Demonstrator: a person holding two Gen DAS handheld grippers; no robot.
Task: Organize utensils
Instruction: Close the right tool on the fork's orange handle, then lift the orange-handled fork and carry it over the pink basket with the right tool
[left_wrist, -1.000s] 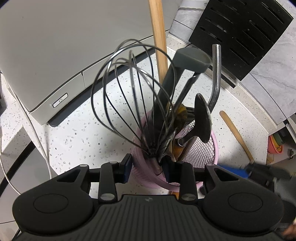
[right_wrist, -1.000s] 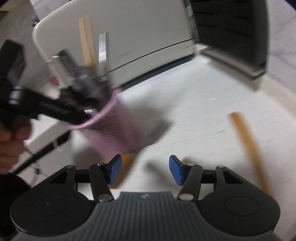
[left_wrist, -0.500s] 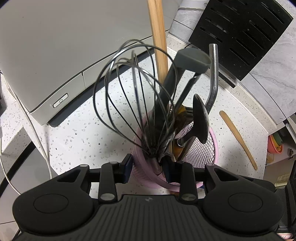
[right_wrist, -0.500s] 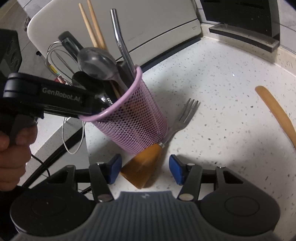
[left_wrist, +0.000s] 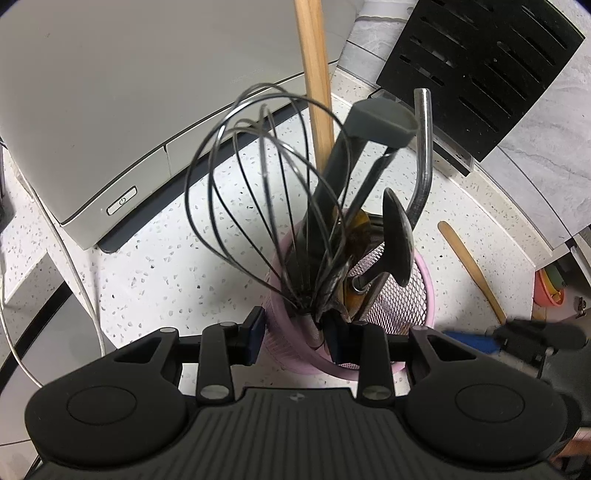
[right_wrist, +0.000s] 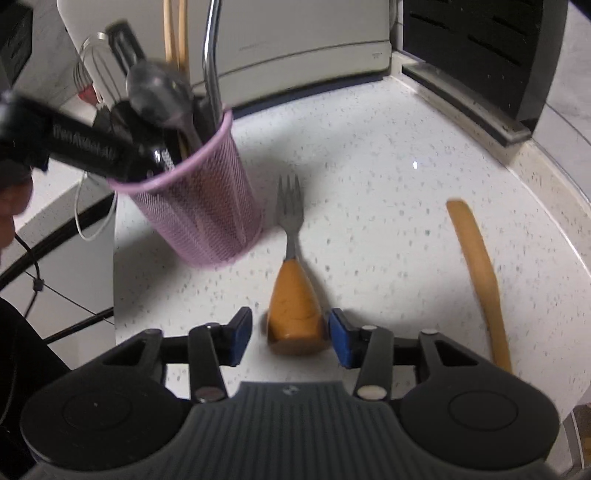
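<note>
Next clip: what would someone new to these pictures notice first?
Probably the pink mesh cup, crammed with a wire whisk, a spoon and wooden sticks, with the left gripper clamped on its rim. Then the fork with a fat orange handle, lying flat on the speckled counter beside the cup, its handle between the open jaws of the right gripper.

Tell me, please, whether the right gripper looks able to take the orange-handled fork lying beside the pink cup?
Probably yes: the right gripper already has its open jaws on either side of the fork handle, with nothing lying on it; the pink mesh cup stands clear to one side.
</note>
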